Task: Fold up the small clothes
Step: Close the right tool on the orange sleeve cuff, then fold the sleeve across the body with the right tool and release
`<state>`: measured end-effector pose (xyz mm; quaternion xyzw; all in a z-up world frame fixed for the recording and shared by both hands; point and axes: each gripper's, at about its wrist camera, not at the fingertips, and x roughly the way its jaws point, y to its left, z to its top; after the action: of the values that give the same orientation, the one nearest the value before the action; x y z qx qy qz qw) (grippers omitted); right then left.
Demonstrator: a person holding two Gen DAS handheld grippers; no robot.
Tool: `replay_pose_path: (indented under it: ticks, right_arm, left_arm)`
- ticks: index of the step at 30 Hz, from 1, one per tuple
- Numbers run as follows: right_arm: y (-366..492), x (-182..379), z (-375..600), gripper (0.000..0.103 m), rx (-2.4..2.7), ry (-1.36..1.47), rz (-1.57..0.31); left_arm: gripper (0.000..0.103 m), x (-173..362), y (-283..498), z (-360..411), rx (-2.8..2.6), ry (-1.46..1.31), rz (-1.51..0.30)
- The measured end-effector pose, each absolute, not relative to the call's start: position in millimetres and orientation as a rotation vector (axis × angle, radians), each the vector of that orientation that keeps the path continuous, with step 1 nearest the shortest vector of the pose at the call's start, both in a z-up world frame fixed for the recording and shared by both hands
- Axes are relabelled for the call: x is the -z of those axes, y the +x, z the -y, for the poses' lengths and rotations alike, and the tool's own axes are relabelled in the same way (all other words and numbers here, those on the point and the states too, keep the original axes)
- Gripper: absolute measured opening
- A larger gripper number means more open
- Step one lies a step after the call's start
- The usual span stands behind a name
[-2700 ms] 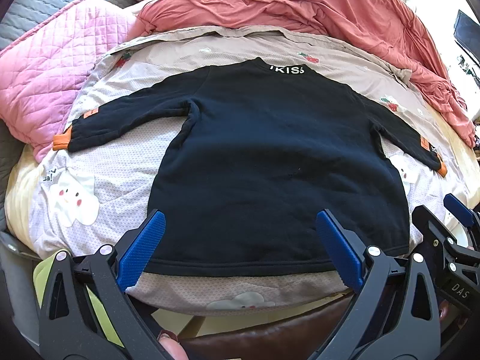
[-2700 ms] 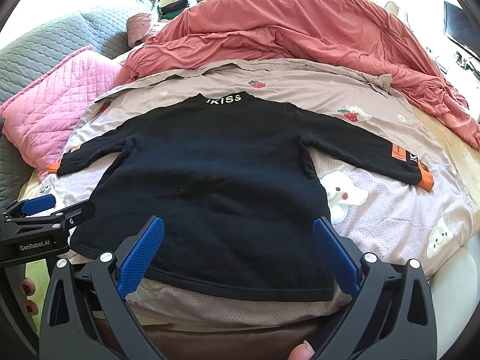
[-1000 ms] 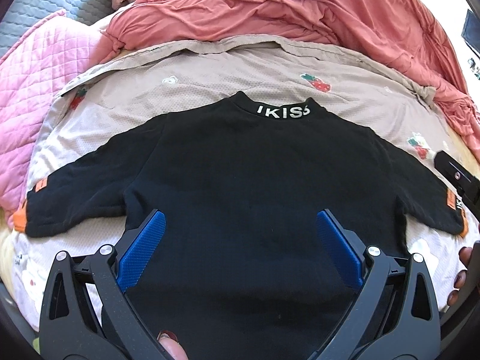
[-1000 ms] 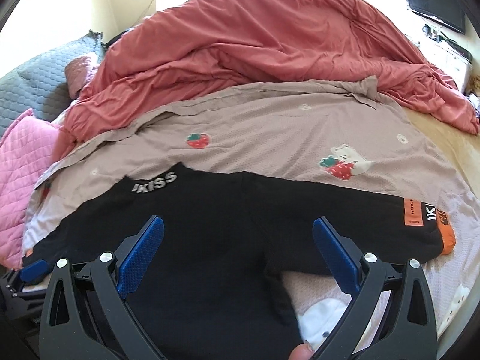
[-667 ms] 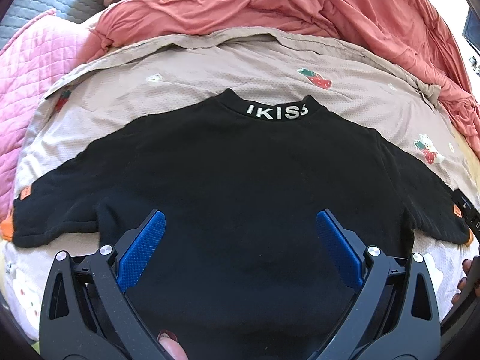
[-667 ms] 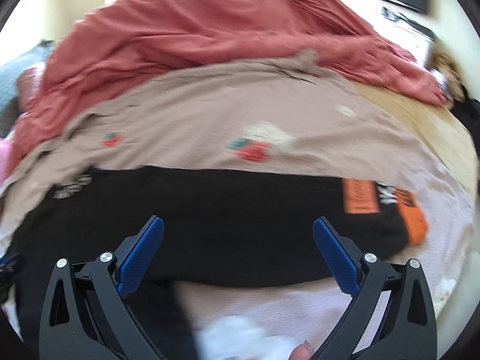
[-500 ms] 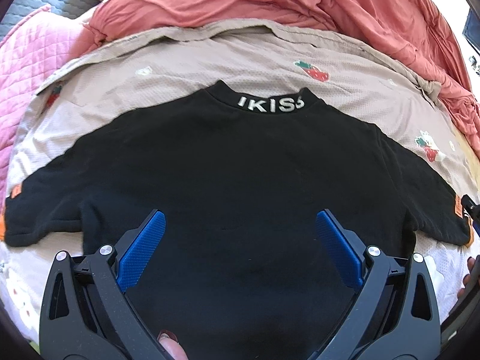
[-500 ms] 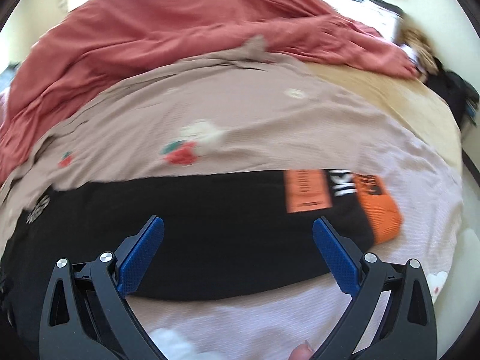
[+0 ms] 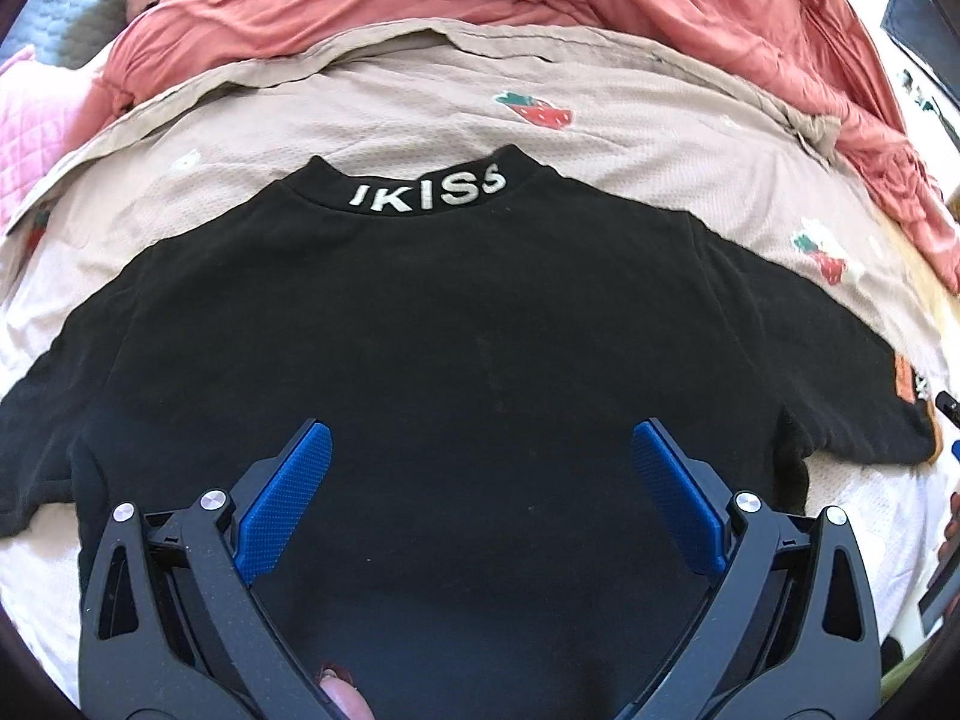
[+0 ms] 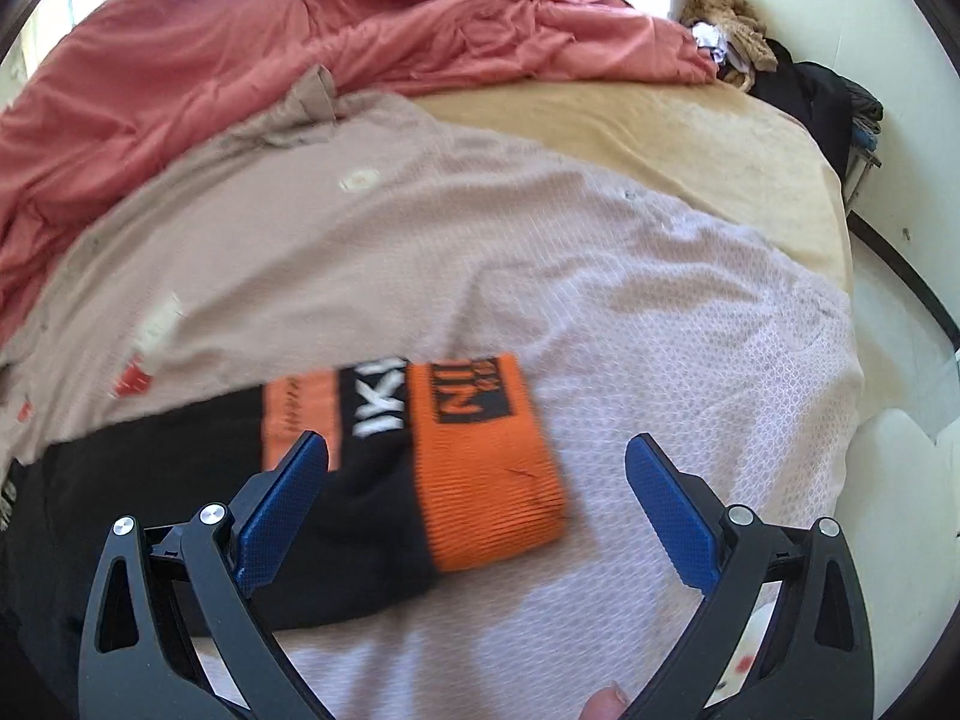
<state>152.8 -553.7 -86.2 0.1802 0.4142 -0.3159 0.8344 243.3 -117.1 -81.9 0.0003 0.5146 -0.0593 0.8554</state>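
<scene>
— One small black long-sleeved knit top (image 9: 480, 360) lies flat, filling the middle of the left wrist view, on a beige strawberry-print bed cover (image 9: 420, 114). It looks soft, light and limp.

— Where to grip?

— Probably the ribbed orange cuff (image 10: 486, 468), lower centre in the right view. The right gripper (image 10: 477, 483) is spread around it, the left gripper (image 9: 480, 480) spread over the body.

— Writing?

— "IKISS" on the collar (image 9: 429, 195); cuff lettering is blurred.
</scene>
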Motion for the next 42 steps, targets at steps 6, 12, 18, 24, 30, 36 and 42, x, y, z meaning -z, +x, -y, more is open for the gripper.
replay_pose_path:
  ticks: [6,12,18,24,30,36,42]
  right_arm:
    - [158.9,106.4,556.8,0.052,0.602,0.402,-0.926]
    - [162.6,86.3,541.7,0.015,0.534,0.341,-0.877]
    - [158.6,44.2,518.5,0.003,0.323,0.460,-0.678]
    - [193.9,6.4,428.0,0.002,0.032,0.391,-0.620]
    - [236.3,10.9,305.3,0.002,-0.291,0.296,-0.701]
    - [247.0,46.2,226.9,0.002,-0.456,0.217,-0.809]
    - [241.6,48.2,236.2,0.040,-0.481,0.225,-0.800]
  left_arm:
    - [0.094,90.7,238.1,116.8,0.106,0.039,-1.092]
    - [0.094,105.8,237.5,109.8,0.074,0.033,-1.128]
    - [0.094,115.2,232.2,100.1,0.080,0.025,-1.142]
    - [0.094,108.1,217.1,77.2,0.075,-0.017,-1.125]
    - [0.094,96.9,201.1,32.9,0.028,-0.104,-1.109]
    - [0.094,88.6,195.7,3.2,-0.018,-0.136,-1.098]
    - [0.094,90.3,196.4,-2.8,-0.022,-0.167,-1.107]
